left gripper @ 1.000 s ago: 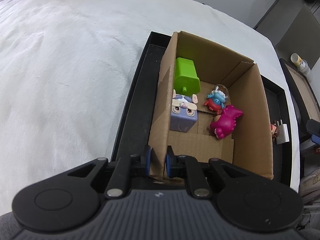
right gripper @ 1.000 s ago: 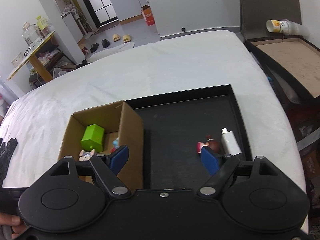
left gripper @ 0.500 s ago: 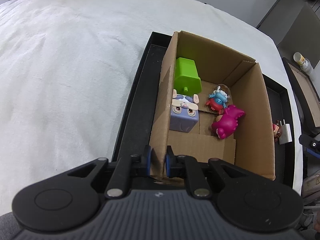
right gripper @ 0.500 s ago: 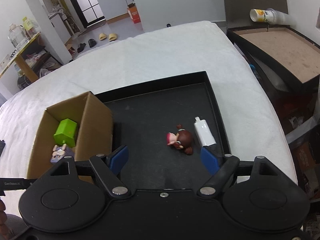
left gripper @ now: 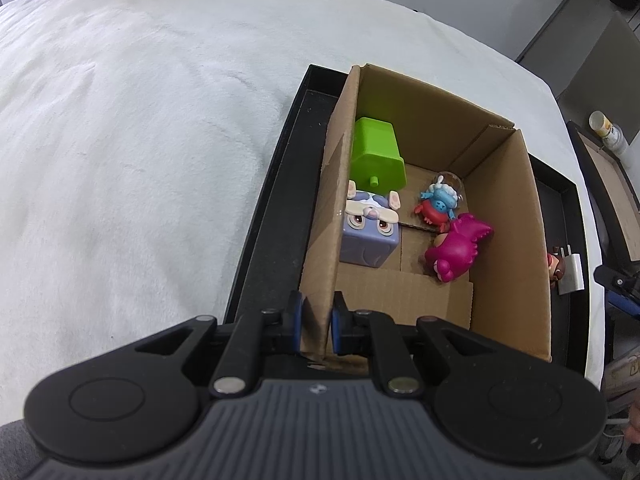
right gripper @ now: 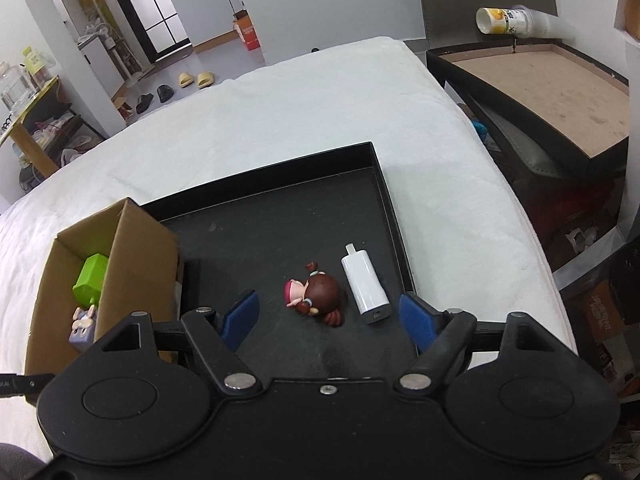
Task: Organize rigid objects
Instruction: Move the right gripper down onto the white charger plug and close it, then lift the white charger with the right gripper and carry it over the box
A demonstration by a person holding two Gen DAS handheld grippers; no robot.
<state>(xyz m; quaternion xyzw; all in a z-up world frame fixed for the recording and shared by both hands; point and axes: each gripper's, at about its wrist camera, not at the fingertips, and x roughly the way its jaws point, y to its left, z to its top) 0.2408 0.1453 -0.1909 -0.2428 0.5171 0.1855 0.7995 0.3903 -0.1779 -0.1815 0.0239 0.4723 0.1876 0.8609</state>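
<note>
Left wrist view: the left gripper (left gripper: 316,320) is clamped on the near corner wall of the cardboard box (left gripper: 508,248), one blue pad on each side of the cardboard. Inside the box lie a green block (left gripper: 378,156) at about 12 o'clock from the gripper, a lavender cube toy (left gripper: 370,232) just nearer, touching the green block, and a blue-and-red figure (left gripper: 438,204) and a magenta figure (left gripper: 458,248) toward 1 o'clock. The box sits in a black tray (left gripper: 264,216) on a white cloth (left gripper: 132,132).

Right wrist view: the right gripper (right gripper: 330,316) hangs over the tray with its fingers wide apart (nothing between them). A brown-haired doll (right gripper: 316,294) lies on the tray floor just ahead at 12 o'clock, and a white charger (right gripper: 366,284) lies just beside it at 1 o'clock. The box stands at 9 o'clock.
</note>
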